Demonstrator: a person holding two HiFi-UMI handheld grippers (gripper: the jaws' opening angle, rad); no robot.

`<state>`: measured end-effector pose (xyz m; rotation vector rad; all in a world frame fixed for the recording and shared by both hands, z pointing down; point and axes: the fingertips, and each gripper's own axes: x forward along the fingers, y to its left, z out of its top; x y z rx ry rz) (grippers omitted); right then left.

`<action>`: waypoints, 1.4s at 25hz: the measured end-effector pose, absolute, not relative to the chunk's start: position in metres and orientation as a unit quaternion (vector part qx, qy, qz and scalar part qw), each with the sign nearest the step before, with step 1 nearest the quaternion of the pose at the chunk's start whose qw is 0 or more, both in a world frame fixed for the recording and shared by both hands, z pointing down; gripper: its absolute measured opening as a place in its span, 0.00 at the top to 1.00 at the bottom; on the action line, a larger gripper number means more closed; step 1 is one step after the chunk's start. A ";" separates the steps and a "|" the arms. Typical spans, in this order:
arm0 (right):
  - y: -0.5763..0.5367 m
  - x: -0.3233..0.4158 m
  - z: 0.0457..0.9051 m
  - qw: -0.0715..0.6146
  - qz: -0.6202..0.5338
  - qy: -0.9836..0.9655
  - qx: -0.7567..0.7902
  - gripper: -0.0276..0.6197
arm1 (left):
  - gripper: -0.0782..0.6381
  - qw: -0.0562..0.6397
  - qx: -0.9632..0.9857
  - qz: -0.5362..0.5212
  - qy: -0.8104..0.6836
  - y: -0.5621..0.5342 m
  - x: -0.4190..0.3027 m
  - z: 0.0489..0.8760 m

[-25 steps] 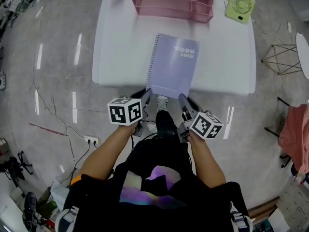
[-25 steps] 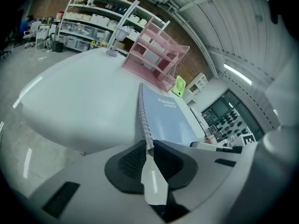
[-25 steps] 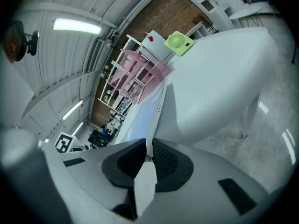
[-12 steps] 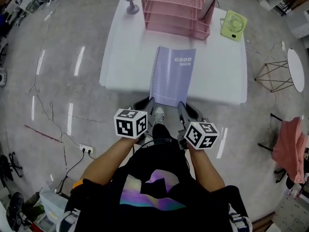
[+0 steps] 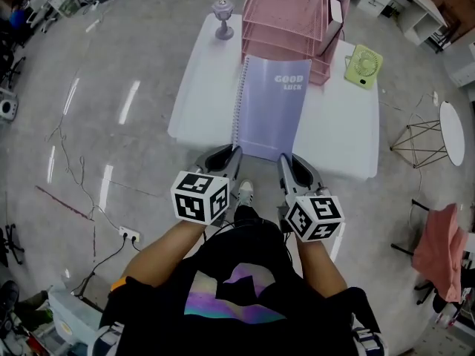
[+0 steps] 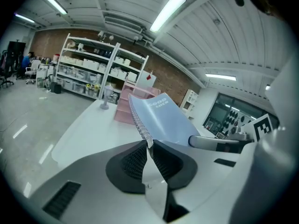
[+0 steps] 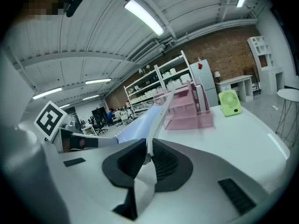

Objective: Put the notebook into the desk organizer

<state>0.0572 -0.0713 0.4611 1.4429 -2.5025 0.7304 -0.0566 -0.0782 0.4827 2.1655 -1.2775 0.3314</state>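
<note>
A lavender spiral notebook [image 5: 271,106] with "GOOD LUCK" on its cover hangs tilted above the white table [image 5: 200,102], its far edge close to the pink desk organizer [image 5: 291,21]. My left gripper [image 5: 231,156] is shut on its near left corner by the spiral binding [image 6: 141,126]. My right gripper [image 5: 285,162] is shut on its near right corner. In the right gripper view the notebook [image 7: 145,122] rises toward the organizer [image 7: 189,107]. In the left gripper view the cover [image 6: 163,120] slopes up in front of the organizer [image 6: 128,108].
A green desk fan [image 5: 362,67] stands to the right of the organizer, and a small grey stand [image 5: 223,17] to its left. A round white side table [image 5: 450,128] and a wire frame [image 5: 415,141] stand on the floor at right. Cables trail on the floor at left.
Both grippers have lifted the notebook off the table and carried it forward, toward the pink organizer. The notebook now tilts upward at its far edge.
</note>
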 end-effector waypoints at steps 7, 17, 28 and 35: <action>-0.113 0.056 0.417 0.066 0.198 -0.847 0.490 0.88 | 0.83 0.261 0.830 0.098 -0.484 -0.120 -0.053 0.435; -0.190 0.058 0.376 0.041 0.158 -0.854 0.493 0.88 | 0.83 0.217 0.830 0.089 -0.506 -0.197 -0.046 0.391; -0.259 0.064 0.346 0.045 0.133 -0.844 0.517 0.88 | 0.83 0.189 0.833 0.093 -0.512 -0.271 -0.035 0.359; -0.319 0.066 0.338 0.070 0.126 -0.823 0.549 0.88 | 0.83 0.195 0.842 0.095 -0.493 -0.334 -0.027 0.352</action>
